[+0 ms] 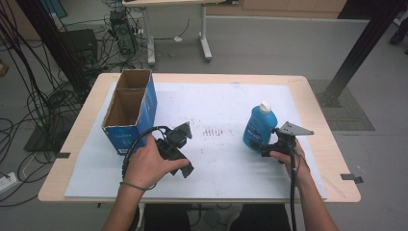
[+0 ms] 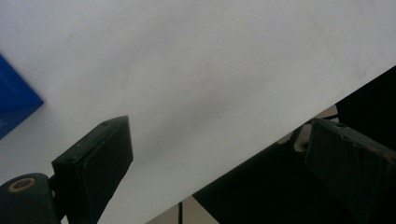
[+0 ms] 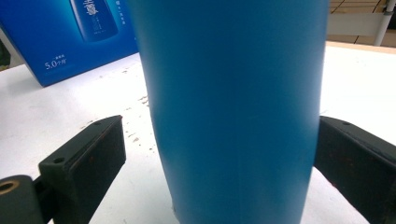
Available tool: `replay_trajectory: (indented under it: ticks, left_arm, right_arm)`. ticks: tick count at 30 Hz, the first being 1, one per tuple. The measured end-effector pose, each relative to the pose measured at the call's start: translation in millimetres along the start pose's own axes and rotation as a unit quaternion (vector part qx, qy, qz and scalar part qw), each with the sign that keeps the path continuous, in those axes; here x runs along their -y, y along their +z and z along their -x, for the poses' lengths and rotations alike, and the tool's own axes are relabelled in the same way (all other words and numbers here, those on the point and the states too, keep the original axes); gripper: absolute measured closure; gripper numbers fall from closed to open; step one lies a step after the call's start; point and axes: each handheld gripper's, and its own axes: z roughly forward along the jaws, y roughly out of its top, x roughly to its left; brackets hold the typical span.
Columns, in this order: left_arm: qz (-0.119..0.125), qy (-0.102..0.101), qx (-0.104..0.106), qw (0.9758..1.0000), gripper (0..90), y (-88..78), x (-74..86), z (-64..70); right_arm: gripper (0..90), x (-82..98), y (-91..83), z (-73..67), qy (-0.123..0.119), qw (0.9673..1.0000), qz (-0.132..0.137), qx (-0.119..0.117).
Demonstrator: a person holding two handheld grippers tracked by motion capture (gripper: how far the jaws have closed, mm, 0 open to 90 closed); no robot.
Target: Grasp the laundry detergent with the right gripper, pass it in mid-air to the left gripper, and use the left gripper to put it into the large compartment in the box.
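On the white mat (image 1: pixel 216 110) the open cardboard box (image 1: pixel 131 108) stands far left, well apart from the upright blue bottle (image 1: pixel 260 126) at right, which sits between the right gripper's (image 1: pixel 268 148) spread jaws, not yet pinched, while the left gripper (image 1: pixel 185 163) rests open and empty near the box.

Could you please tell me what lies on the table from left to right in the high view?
Cardboard box → left hand-held gripper → blue bottle → right hand-held gripper, its jaws on either side of the bottle.
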Motion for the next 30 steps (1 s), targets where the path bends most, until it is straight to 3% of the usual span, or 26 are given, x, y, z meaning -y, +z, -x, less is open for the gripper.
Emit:
replay_trajectory:
  ticks: [30]
  left_arm:
    - [0.001, -0.002, 0.002, 1.0, 7.7, 1.7, 0.1, -1.3]
  right_arm:
    - [3.7, 1.4, 0.7, -1.9, 0.0, 1.0, 0.003, 0.001]
